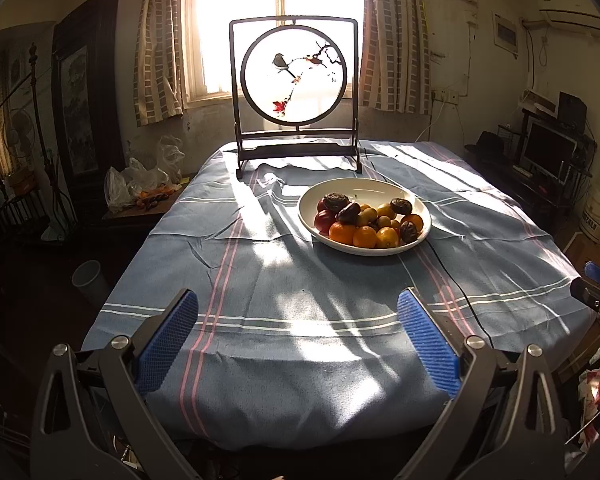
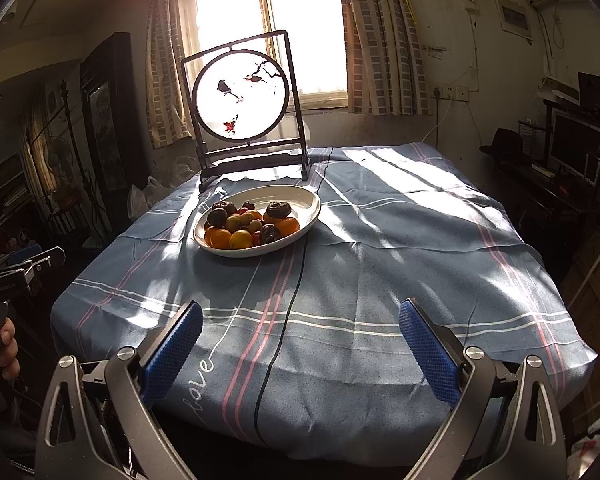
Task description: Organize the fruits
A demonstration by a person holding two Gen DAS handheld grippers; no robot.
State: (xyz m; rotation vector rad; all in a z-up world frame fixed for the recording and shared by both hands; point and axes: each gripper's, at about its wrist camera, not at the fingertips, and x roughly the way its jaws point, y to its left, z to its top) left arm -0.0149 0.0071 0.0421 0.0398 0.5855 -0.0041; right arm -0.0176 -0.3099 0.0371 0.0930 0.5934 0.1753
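left tongs: wide apart, empty, near edge
right tongs: same
fruits: heaped in white plate, mid tabletop
risk: round fruit likely rolls off the pile if nudged

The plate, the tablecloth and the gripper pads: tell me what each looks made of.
Plate: probably glazed ceramic; its white, smooth rim shines in the sun.
Tablecloth: woven fabric, matte blue with pink and white stripes; it creases and drapes over the edge.
Pads of the left gripper and right gripper: blue, finely ribbed, likely rubber or soft plastic on grey metal-looking arms.
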